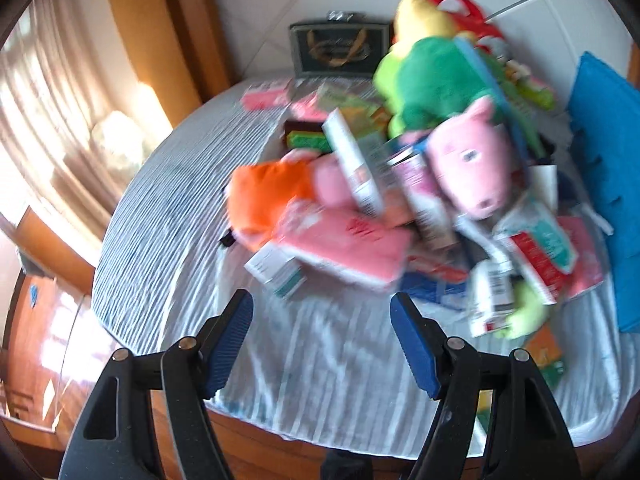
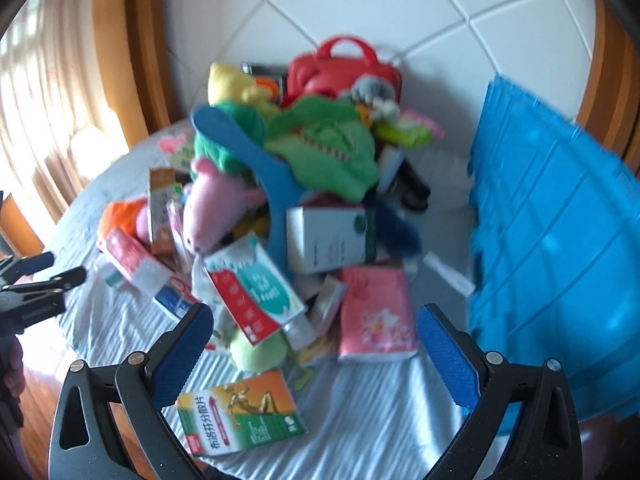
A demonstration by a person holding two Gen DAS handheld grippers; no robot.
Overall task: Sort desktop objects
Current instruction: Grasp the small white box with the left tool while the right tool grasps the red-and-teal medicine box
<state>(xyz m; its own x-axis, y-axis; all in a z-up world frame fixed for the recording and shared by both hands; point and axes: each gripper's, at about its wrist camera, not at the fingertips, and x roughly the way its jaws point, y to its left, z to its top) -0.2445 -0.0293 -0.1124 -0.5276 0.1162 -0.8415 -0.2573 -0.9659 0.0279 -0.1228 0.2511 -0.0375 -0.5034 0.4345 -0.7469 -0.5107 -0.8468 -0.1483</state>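
A heap of toys and boxes covers the striped cloth on the round table [image 1: 168,208]. A pink pig plush [image 1: 476,168] lies on top, with a green and yellow plush [image 1: 432,76] behind it and an orange plush [image 1: 268,196] at the left. A pink packet [image 1: 352,240] and a small white and green box [image 1: 276,270] lie nearest my left gripper [image 1: 322,308], which is open and empty above the cloth. My right gripper [image 2: 314,320] is open and empty over an orange and green medicine box [image 2: 240,416], a pink packet [image 2: 376,316] and a red and teal pack [image 2: 252,292].
A blue plastic crate [image 2: 560,264] stands at the table's right edge; it also shows in the left wrist view [image 1: 608,176]. A red case [image 2: 340,72] and a dark framed box [image 1: 340,48] stand at the back by the white wall. The left gripper [image 2: 52,268] shows at the far left.
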